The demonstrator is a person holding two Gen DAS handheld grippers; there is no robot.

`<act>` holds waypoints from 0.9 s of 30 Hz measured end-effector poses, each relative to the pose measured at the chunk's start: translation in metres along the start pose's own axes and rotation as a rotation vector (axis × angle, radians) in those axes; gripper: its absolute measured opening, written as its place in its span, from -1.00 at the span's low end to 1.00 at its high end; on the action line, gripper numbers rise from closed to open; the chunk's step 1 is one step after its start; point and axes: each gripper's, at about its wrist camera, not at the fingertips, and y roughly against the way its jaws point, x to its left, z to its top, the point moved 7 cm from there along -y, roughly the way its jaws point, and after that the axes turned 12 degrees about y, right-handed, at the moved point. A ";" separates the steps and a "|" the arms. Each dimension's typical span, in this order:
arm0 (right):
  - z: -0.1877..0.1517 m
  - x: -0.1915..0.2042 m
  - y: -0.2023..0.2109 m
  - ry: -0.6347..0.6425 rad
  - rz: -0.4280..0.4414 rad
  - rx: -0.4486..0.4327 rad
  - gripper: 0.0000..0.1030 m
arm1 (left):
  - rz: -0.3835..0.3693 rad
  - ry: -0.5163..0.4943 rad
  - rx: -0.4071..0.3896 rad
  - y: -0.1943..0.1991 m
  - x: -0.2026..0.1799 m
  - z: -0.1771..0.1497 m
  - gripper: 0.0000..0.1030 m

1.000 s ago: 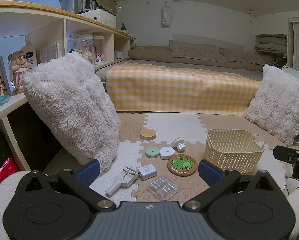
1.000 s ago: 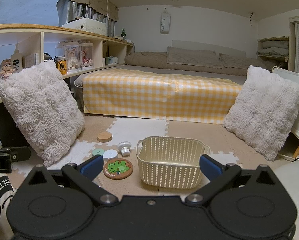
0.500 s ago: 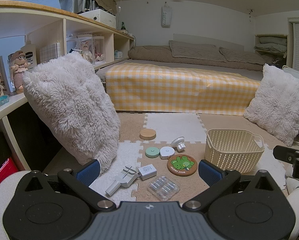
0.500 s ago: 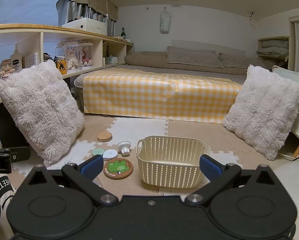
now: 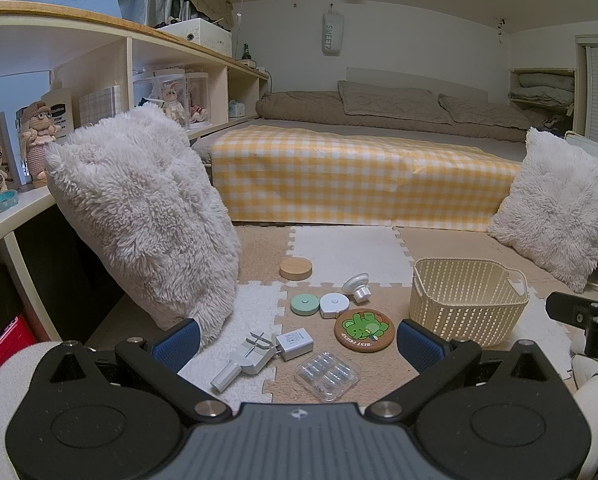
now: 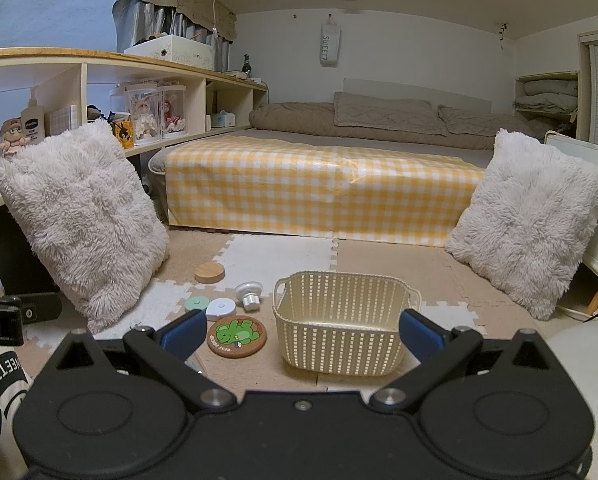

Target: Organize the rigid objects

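Evidently nothing is gathered yet: both the left claw and right claw hover spread wide and unladen; next, the clear pill case just ahead of the left claw wants gripping for the basket.

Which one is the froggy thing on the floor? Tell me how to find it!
Find the cream woven basket on the floor mats. Just left of it lies a flat round coaster. Its neighbours, the mint disc and white disc, are plain; only this one has a green cartoon frog and a brown rim.

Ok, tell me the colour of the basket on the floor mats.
The basket is cream, with a woven-look lattice wall; the right wrist view shows it best.
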 end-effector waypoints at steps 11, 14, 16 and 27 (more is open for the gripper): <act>0.000 0.000 0.000 0.002 0.000 0.000 1.00 | 0.000 0.000 0.000 0.000 0.000 0.000 1.00; 0.000 0.000 0.000 0.001 0.000 0.000 1.00 | 0.000 0.001 -0.001 0.000 0.000 0.000 1.00; 0.000 0.000 0.001 0.000 0.000 -0.001 1.00 | 0.000 0.003 -0.003 0.000 0.000 0.001 1.00; 0.006 0.000 0.005 0.003 -0.024 -0.016 1.00 | 0.007 0.046 -0.006 0.001 0.002 0.012 1.00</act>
